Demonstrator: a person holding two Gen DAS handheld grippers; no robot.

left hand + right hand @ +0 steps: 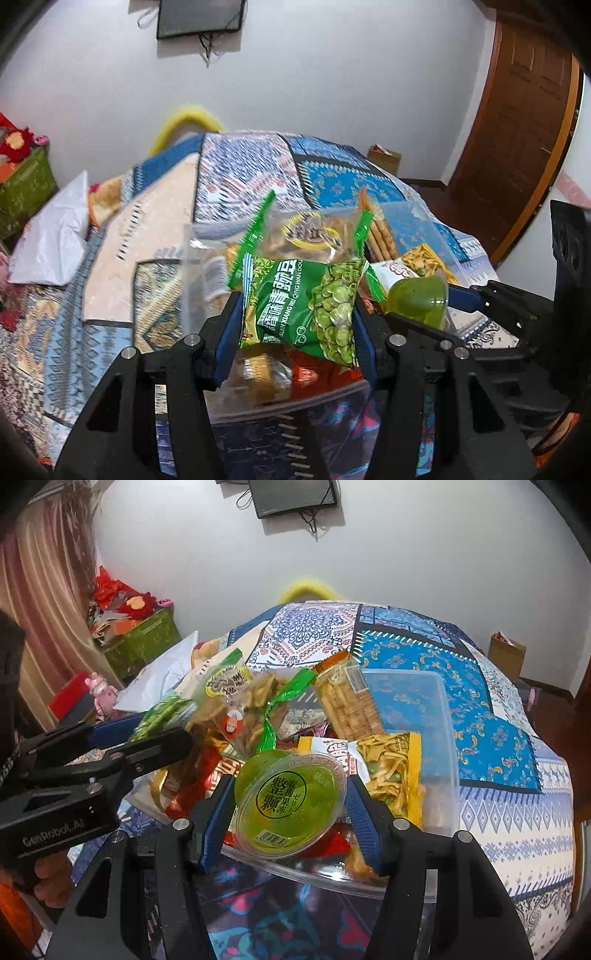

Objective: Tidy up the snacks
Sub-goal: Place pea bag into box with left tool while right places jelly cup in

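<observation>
Your left gripper (295,314) squeezes a green bag of peas (303,306). Your right gripper (291,805) squeezes a round green jelly cup (290,808) over the clear plastic box (439,716).

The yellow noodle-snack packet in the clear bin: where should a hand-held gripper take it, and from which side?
Grip the yellow noodle-snack packet by its raised upper edge, coming from above. It lies flat on the pile in the clear plastic bin, whose wall seems to block a side approach; the green jelly cup crowds its left.

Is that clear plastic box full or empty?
Full: the clear plastic box is heaped with snack packets rising above its rim.
</observation>
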